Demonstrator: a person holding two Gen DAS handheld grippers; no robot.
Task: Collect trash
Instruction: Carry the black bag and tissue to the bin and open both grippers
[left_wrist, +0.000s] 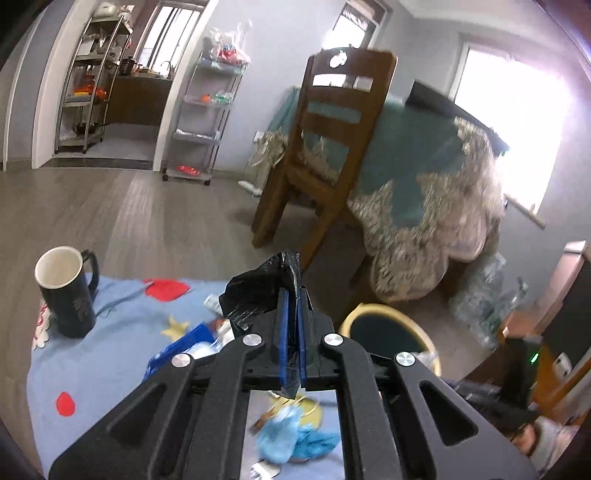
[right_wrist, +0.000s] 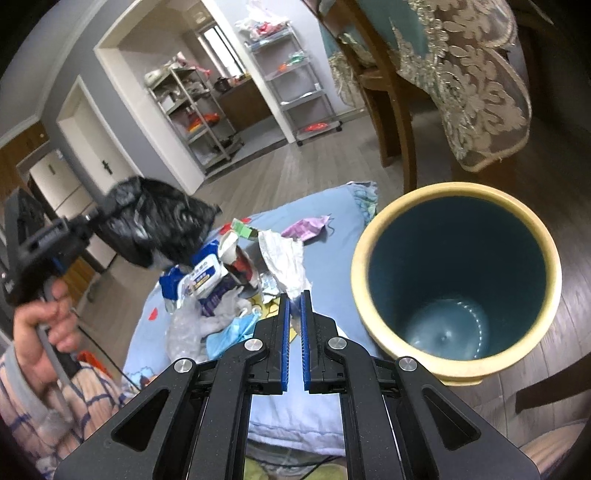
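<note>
My left gripper (left_wrist: 293, 291) is shut on a crumpled black plastic bag (left_wrist: 255, 291), held up above the blue cloth. In the right wrist view the same bag (right_wrist: 159, 225) hangs at the left, over a trash pile: a wet-wipes pack (right_wrist: 207, 273), a blue mask (right_wrist: 236, 328), white crumpled paper (right_wrist: 280, 254) and a purple mask (right_wrist: 306, 227). My right gripper (right_wrist: 294, 295) is shut, its tips at the lower corner of the white paper; I cannot tell whether they touch it. The yellow-rimmed bin (right_wrist: 360, 258) stands empty on its right.
A dark mug (left_wrist: 66, 291) stands on the blue cloth (left_wrist: 110, 350) at the left. A wooden chair (left_wrist: 325, 147) and a table with a teal lace cloth (left_wrist: 424, 166) stand behind the bin (left_wrist: 369, 308). Wheeled shelves (left_wrist: 207, 110) line the far wall. A hand (right_wrist: 44, 321) holds the left gripper.
</note>
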